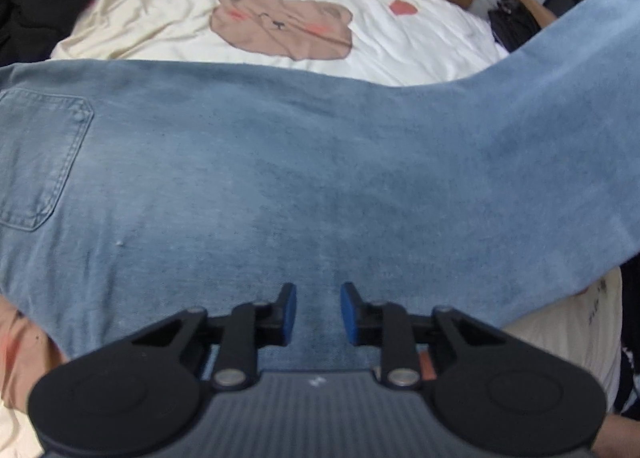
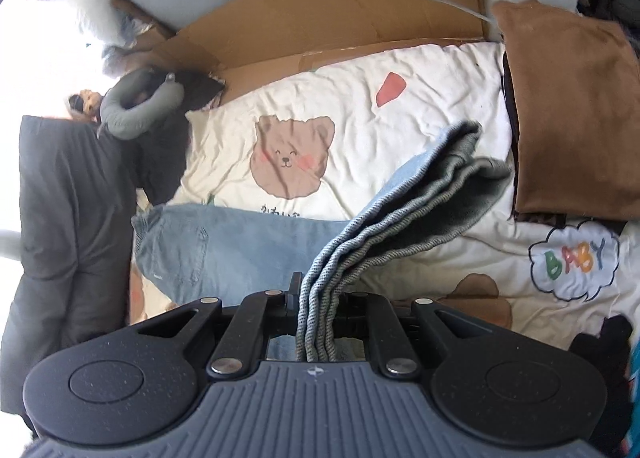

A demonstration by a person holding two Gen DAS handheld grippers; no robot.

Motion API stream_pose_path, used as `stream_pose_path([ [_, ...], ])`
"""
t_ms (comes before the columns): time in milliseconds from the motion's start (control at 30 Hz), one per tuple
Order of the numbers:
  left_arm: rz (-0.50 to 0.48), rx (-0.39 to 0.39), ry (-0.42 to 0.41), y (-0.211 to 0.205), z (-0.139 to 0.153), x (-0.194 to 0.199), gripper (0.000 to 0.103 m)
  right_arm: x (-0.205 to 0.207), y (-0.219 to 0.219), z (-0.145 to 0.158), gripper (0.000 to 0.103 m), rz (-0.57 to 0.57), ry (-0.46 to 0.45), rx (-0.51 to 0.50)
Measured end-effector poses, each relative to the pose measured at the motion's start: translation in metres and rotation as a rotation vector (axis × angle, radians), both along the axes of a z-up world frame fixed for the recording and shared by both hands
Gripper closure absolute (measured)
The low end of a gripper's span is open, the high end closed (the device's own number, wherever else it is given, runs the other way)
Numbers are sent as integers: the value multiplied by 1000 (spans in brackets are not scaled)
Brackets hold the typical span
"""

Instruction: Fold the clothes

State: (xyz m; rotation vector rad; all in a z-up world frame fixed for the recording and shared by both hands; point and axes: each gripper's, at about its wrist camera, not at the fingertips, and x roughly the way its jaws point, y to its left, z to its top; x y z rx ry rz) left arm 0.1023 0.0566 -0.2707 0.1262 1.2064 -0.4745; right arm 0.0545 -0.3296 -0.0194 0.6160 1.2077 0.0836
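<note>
Light blue jeans (image 1: 280,162) lie flat across the bed, with a back pocket (image 1: 40,158) at the left. My left gripper (image 1: 318,298) hovers just above the denim near its front edge. Its blue pads (image 1: 290,312) stand a small gap apart, with nothing pinched between them. The right side of the jeans rises off the bed toward the upper right. In the right wrist view my right gripper (image 2: 316,298) is shut on the stacked layers of the jeans' leg end (image 2: 420,194), lifted off the bed. The rest of the jeans (image 2: 240,246) lies below.
A cream bed cover (image 1: 400,46) with bear prints lies under the jeans. Flattened cardboard (image 2: 340,14) lines the far edge. Dark clothes (image 1: 36,10) are piled at the left, with a grey neck pillow (image 2: 136,110). A brown folded garment (image 2: 572,110) sits at the right.
</note>
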Motion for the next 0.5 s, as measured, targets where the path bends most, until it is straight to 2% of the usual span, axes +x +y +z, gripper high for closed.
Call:
stream_pose_path([
  [267,-19,-4,7,-23,-11,18,81,-2,-9,3,94,-39,-35,10],
  [500,22,-5,22,-39,-22,42,81,0,-8,-4,94,-35,-20,3],
])
